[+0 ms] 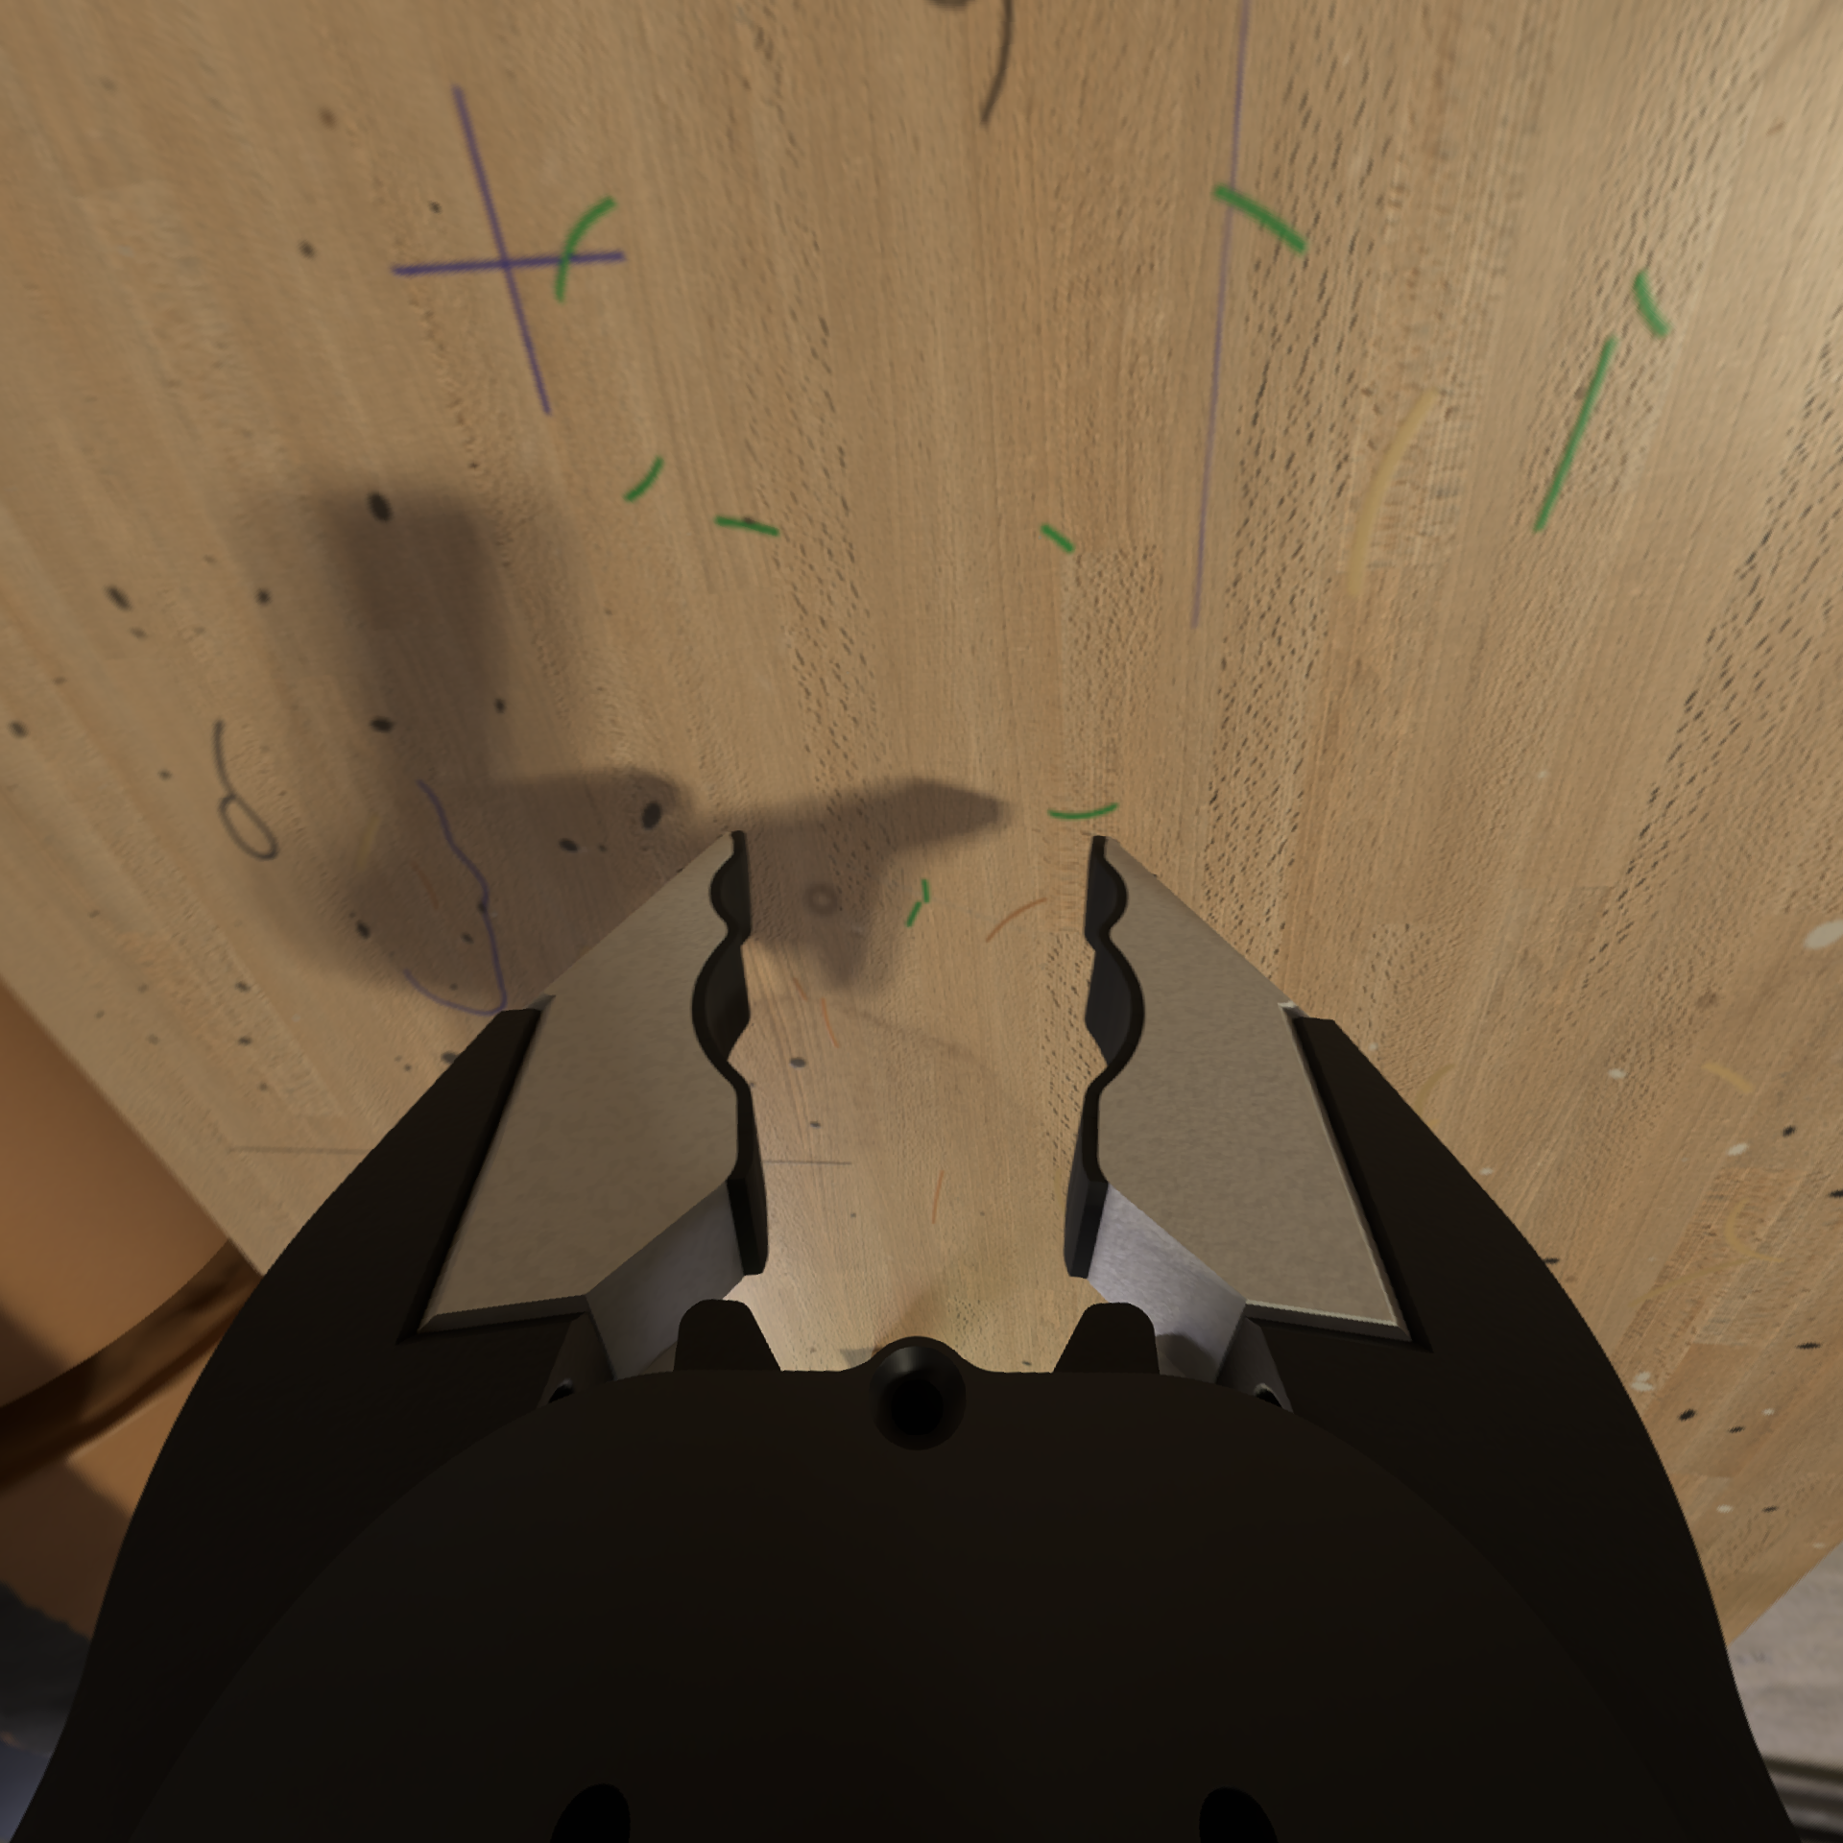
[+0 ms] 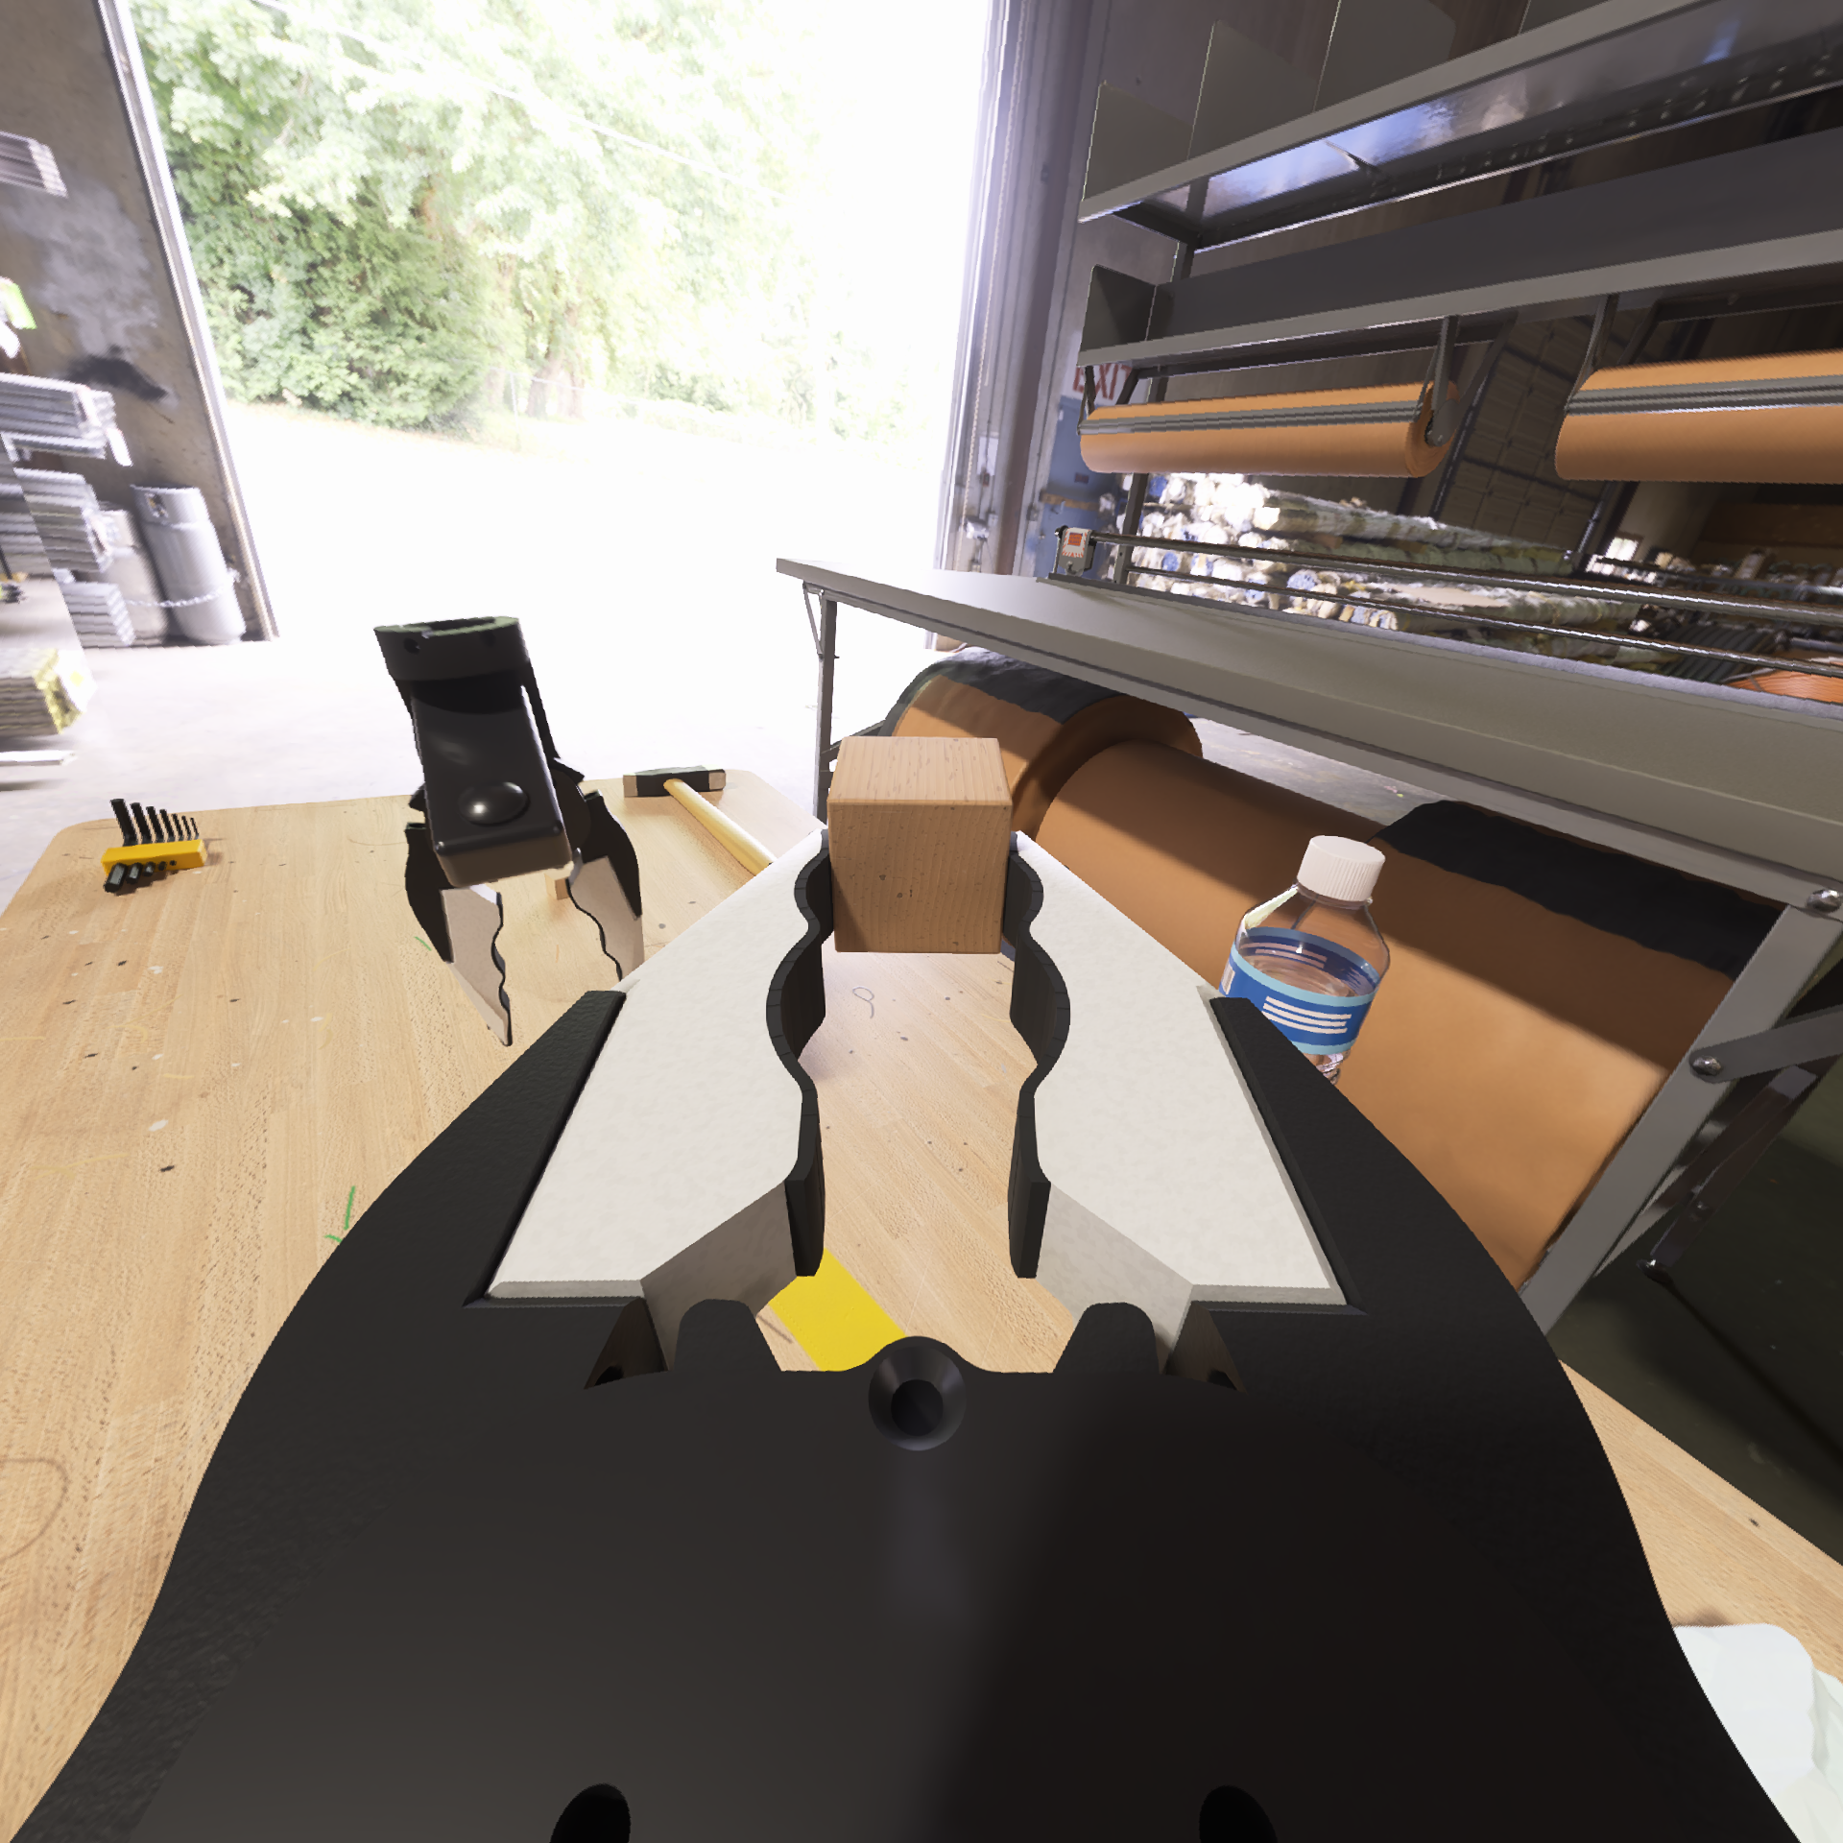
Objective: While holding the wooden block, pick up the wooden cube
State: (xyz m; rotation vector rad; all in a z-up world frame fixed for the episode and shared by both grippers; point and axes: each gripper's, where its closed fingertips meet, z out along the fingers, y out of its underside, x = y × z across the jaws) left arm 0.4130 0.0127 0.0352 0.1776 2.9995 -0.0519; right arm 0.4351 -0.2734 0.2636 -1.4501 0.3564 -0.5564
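My right gripper (image 2: 918, 850) is shut on a light wooden block (image 2: 918, 798), held at the fingertips above the wooden table (image 2: 249, 1047). My left gripper (image 1: 918, 848) is open and empty, pointing down at bare tabletop (image 1: 898, 449) marked with pen lines. It also shows in the right wrist view (image 2: 563, 1002), hovering over the table left of the block, jaws apart. A small tan piece (image 2: 560, 886) shows behind its fingers; I cannot tell what it is. No other wooden cube is clearly visible.
A yellow hex key set (image 2: 155, 848) lies at the far left. A hammer (image 2: 688, 788) lies at the back edge. A water bottle (image 2: 1306, 957) stands at the right edge, beside brown paper rolls (image 2: 1496, 997) under a metal shelf (image 2: 1296, 648). A yellow strip (image 2: 833, 1316) marks the table.
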